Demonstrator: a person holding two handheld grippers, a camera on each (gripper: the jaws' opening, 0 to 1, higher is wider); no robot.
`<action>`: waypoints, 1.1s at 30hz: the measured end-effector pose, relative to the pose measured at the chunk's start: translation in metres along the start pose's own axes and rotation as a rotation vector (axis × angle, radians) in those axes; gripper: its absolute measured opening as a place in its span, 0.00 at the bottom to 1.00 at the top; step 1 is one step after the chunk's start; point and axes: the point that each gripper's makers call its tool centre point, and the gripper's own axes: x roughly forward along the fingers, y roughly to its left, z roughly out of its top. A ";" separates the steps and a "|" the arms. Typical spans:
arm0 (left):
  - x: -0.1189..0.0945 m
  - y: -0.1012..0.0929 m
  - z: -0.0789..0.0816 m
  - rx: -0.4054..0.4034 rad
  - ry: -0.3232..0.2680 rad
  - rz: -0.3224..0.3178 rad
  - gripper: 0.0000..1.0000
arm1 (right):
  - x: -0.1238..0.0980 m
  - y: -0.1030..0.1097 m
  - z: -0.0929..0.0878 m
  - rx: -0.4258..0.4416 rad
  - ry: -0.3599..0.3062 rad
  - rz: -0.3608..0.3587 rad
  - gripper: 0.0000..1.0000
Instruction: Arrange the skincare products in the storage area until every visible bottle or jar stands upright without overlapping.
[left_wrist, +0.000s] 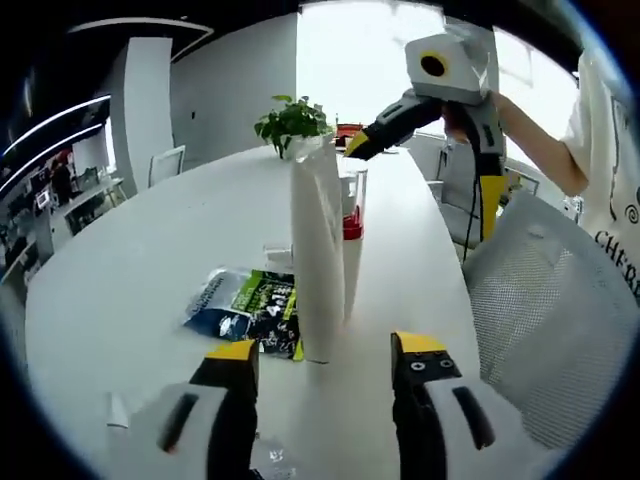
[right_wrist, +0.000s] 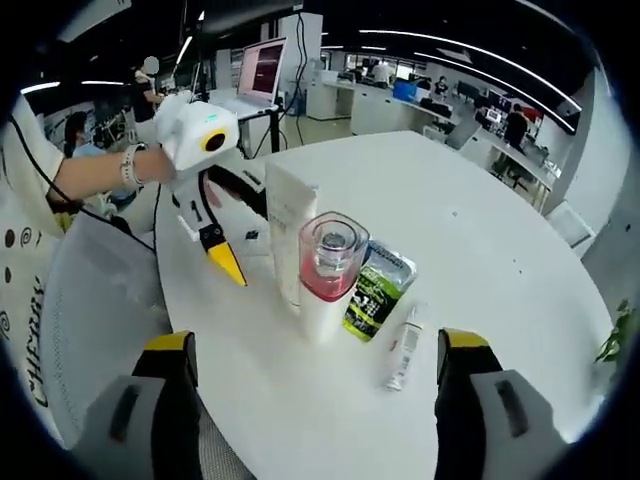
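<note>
A tall white tube (left_wrist: 318, 250) stands upright on the white table (left_wrist: 130, 270). Right behind it stands a white bottle with a red band and clear cap (left_wrist: 352, 225). Green and blue sachets (left_wrist: 245, 310) lie flat beside them. My left gripper (left_wrist: 325, 365) is open, just short of the tube's base. The right gripper (left_wrist: 400, 115) hovers above and beyond the bottle. In the right gripper view, my right gripper (right_wrist: 318, 345) is open above the capped bottle (right_wrist: 330, 270), the white tube (right_wrist: 290, 235), a green sachet (right_wrist: 375, 285) and a small white tube (right_wrist: 405, 345) lying flat.
A potted plant (left_wrist: 292, 122) stands further along the table. A mesh chair (left_wrist: 540, 330) sits at the table's edge, beside a person's arm (left_wrist: 535, 140). The left gripper (right_wrist: 215, 235) reaches in near the tube. Office desks and monitors fill the background.
</note>
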 end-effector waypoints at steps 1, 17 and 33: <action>-0.003 -0.003 0.003 -0.020 -0.015 0.001 0.61 | 0.000 0.000 -0.001 0.001 0.002 -0.002 0.99; -0.057 -0.008 0.013 -0.135 -0.101 0.121 0.94 | 0.000 0.014 -0.009 0.023 0.007 -0.008 0.99; -0.086 -0.008 0.012 -0.133 -0.092 0.193 0.99 | 0.000 0.022 -0.009 0.009 0.013 0.002 0.99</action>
